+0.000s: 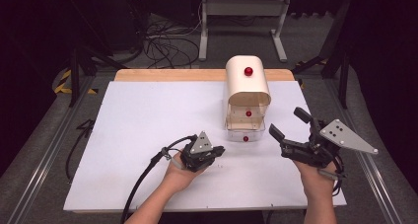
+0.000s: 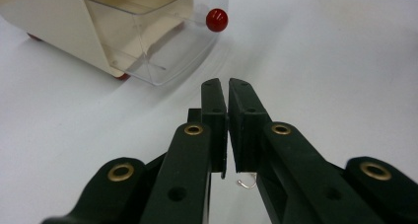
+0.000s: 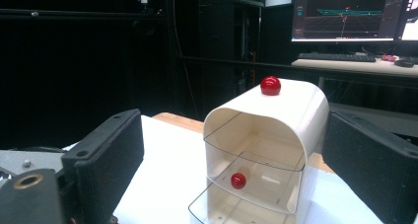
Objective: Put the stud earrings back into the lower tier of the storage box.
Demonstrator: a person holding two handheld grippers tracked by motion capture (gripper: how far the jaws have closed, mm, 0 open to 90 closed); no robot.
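A cream cabinet (image 1: 248, 86) with a rounded top stands at the back right of the white table (image 1: 148, 130). It carries a red ball (image 1: 248, 71) on top and holds two clear drawers with red knobs. The upper drawer (image 1: 248, 113) is in; the lower drawer (image 1: 245, 135) is pulled out toward me. My left gripper (image 1: 217, 150) lies low on the table just left of that drawer, shut and holding nothing. In the left gripper view its jaws (image 2: 227, 86) meet, pointing at the drawer's knob (image 2: 217, 19). My right gripper (image 1: 288, 123) is open to the right of the cabinet (image 3: 296, 115).
A wooden strip (image 1: 172, 75) runs along the table's far edge. Behind it lie floor cables (image 1: 162, 46) and a desk frame (image 1: 241, 17). A monitor (image 3: 345, 12) and a keyboard (image 3: 337, 57) stand beyond the cabinet. A small wire hook (image 2: 246, 183) lies under the left jaws.
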